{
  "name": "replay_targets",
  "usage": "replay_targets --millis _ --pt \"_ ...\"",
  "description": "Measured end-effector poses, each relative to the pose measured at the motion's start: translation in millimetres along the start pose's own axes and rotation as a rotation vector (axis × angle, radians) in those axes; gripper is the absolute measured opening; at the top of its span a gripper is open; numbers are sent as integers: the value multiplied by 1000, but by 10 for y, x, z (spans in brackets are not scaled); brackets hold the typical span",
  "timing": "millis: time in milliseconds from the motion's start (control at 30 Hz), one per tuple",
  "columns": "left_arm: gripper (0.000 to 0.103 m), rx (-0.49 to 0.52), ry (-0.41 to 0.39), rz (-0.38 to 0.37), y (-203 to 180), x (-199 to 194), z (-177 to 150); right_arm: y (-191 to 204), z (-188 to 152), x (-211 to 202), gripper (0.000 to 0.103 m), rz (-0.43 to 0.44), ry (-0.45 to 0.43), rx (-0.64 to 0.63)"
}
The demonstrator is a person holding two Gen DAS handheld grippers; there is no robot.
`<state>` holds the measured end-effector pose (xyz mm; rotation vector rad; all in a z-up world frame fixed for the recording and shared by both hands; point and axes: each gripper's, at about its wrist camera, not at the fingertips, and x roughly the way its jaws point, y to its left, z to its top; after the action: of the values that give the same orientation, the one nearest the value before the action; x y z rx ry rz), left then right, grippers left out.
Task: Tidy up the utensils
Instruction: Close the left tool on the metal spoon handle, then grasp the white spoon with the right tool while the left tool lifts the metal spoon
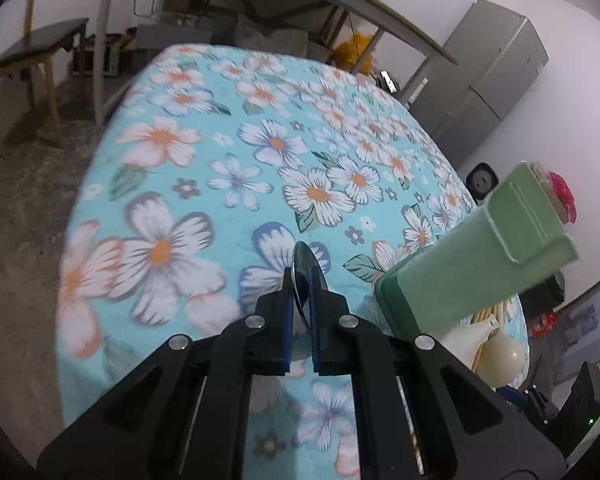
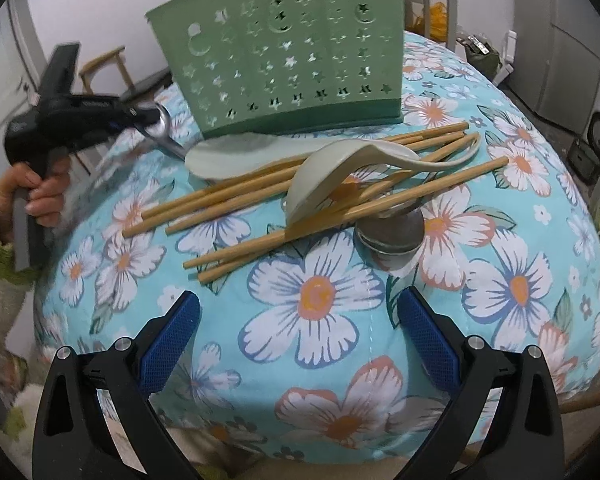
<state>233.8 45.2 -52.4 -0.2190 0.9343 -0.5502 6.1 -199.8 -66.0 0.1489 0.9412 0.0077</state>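
Note:
My left gripper (image 1: pixel 300 280) is shut on a metal spoon (image 1: pixel 302 258), whose bowl pokes out past the blue pads above the floral cloth. In the right wrist view the left gripper (image 2: pixel 150 118) hangs at the left with that metal spoon (image 2: pixel 163 128), held by a hand (image 2: pixel 40 196). A green utensil holder (image 2: pixel 292 56) with star cut-outs stands at the back of the pile. In front of it lie several wooden chopsticks (image 2: pixel 236 200), a cream paddle (image 2: pixel 236 156), a cream ladle (image 2: pixel 320 184) and metal spoons (image 2: pixel 396 232). My right gripper (image 2: pixel 300 320) stands open and has nothing in it.
The table (image 1: pixel 204 200) wears a turquoise flowered cloth and drops off to a concrete floor on the left. A wooden chair (image 1: pixel 32 60) and a grey table stand beyond it. A grey fridge (image 1: pixel 488 76) is at the far right. The green holder (image 1: pixel 472 264) is close on my left gripper's right.

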Motion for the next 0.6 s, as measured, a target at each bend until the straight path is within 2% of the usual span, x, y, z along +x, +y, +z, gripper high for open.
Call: replay_targets --millis 100,233,333,400,600 --pt "6 5 -22 24 1 -157 -76 53 34 -133 97 31 -9 -24" --pt "5 10 -77 58 22 -396 -158 198 118 -454 97 62 -140 -77" --pt "5 0 -110 73 77 -524 -203 364 252 -541 97 47 -218 -134" --pt "5 -9 -119 73 114 -562 -218 521 348 -470 96 11 -235 -196" --pt "4 -26 -181 99 224 -749 -204 875 592 -137 77 -96 -217 -355"
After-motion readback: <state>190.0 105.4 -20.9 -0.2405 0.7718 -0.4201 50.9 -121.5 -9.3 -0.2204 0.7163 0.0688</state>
